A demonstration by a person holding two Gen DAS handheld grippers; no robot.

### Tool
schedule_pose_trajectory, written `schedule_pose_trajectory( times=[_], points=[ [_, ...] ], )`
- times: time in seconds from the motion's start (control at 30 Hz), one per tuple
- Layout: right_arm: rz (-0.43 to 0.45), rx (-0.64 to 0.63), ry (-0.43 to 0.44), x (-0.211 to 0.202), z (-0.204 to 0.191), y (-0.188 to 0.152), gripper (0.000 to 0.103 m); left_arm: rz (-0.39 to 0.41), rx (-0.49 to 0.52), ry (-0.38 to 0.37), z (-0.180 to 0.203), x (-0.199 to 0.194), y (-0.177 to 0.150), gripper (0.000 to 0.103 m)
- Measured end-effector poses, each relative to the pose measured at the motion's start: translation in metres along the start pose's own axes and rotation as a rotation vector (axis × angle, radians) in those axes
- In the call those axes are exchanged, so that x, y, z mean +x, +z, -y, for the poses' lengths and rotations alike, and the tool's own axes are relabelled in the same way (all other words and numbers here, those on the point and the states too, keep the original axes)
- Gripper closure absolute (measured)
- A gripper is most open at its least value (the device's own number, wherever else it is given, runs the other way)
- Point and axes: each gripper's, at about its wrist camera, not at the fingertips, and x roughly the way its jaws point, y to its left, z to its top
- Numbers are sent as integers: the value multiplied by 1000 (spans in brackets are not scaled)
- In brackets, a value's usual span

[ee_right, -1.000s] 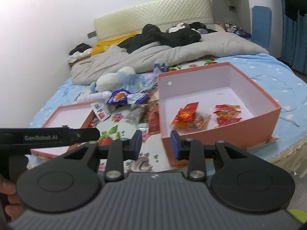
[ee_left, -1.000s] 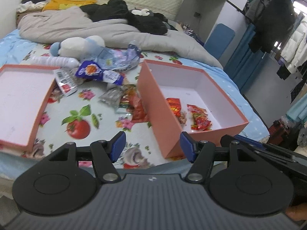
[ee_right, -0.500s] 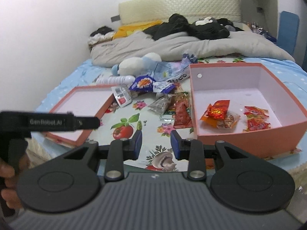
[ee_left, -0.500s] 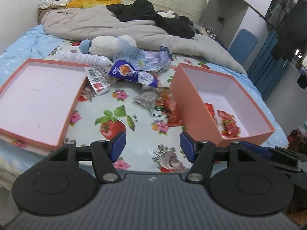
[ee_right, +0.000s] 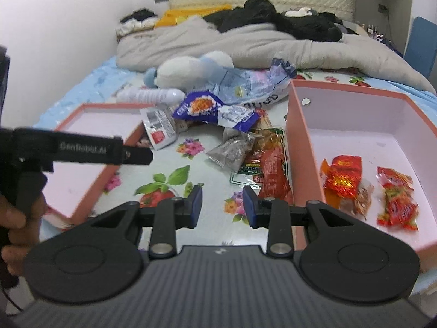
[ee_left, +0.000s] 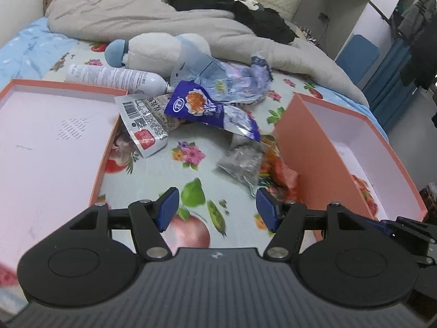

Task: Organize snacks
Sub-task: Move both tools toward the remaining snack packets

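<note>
Loose snacks lie on the flowered sheet between two salmon boxes: a purple packet (ee_left: 196, 106) (ee_right: 202, 106), a white barcode packet (ee_left: 142, 128) (ee_right: 159, 128), a grey clear packet (ee_left: 243, 161) (ee_right: 232, 153) and a red packet (ee_left: 284, 175) (ee_right: 273, 177). The deep box (ee_left: 308, 147) (ee_right: 303, 142) on the right holds two red packets (ee_right: 344, 180) (ee_right: 396, 199). The shallow lid (ee_left: 106, 158) (ee_right: 109, 175) on the left holds nothing. My left gripper (ee_left: 217, 205) is open above the sheet, short of the pile. My right gripper (ee_right: 222, 205) is open by a narrower gap, just left of the deep box.
Behind the pile lie a white bottle (ee_left: 114, 78), a white-and-blue plush toy (ee_left: 158, 52) and a crumpled blue plastic bag (ee_left: 226, 79). A grey duvet (ee_left: 136, 19) with black clothes covers the far bed. A hand (ee_right: 16, 218) holds the left gripper's body (ee_right: 82, 150).
Both grippers have moved forward and down toward the bed, so the snack pile and boxes look larger and closer. Their jaw gaps are unchanged.
</note>
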Motion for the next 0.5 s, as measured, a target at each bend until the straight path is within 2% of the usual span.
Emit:
schedule_pose_trajectory(
  times=[0.23, 0.5],
  points=[
    [-44, -22, -26, 44, -1, 7, 68, -38, -28, -19, -21, 55, 16, 35],
    [-73, -64, -71, 78, 0, 8, 69, -65, -2, -60, -19, 95, 27, 35]
  ],
)
